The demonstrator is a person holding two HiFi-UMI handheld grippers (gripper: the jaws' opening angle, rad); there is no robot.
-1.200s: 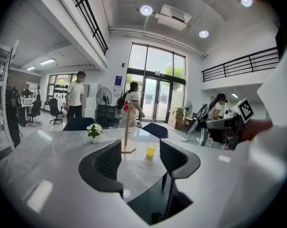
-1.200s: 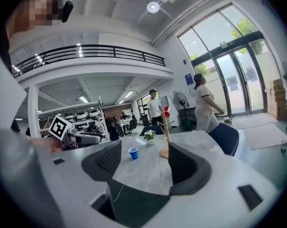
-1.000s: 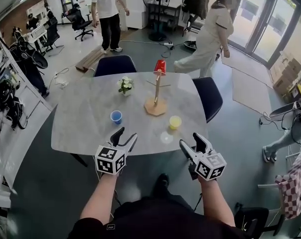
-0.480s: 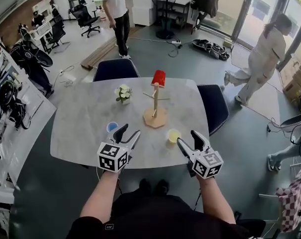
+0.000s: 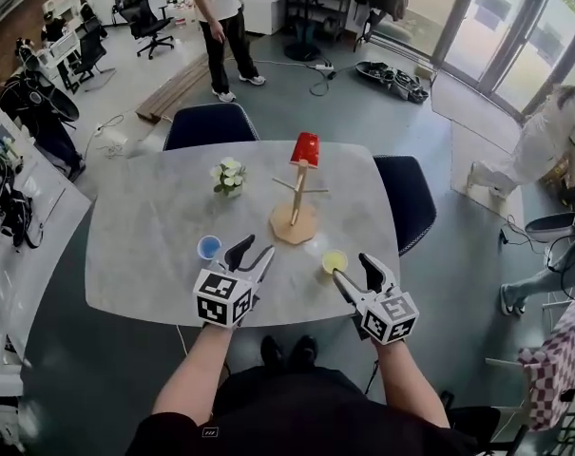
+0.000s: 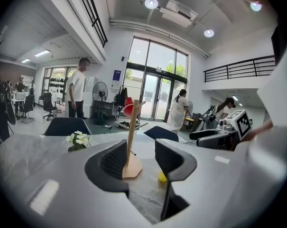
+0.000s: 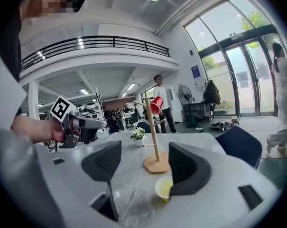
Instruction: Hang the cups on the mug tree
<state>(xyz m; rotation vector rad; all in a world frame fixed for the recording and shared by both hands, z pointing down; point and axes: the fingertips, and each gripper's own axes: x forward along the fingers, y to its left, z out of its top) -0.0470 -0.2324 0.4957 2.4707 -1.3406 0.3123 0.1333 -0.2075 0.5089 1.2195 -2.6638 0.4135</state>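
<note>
Head view: tools closer vs 1 s ago. Left tool [image 5: 254,253] by blue plastic cup [image 5: 209,247], right tool [image 5: 352,269] by yellow plastic cup [image 5: 335,261]; red plastic cup [image 5: 305,148] on wooden mug tree [image 5: 294,202]. Left gripper view: jaws closing, empty. Right gripper view: jaws wide, empty; pickups prob. next.

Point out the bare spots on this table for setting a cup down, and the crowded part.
Bare: the table left of the flowers and blue cup; also its far right corner beyond the mug tree. Crowded: the near middle, between blue cup, mug tree base and yellow cup.
</note>
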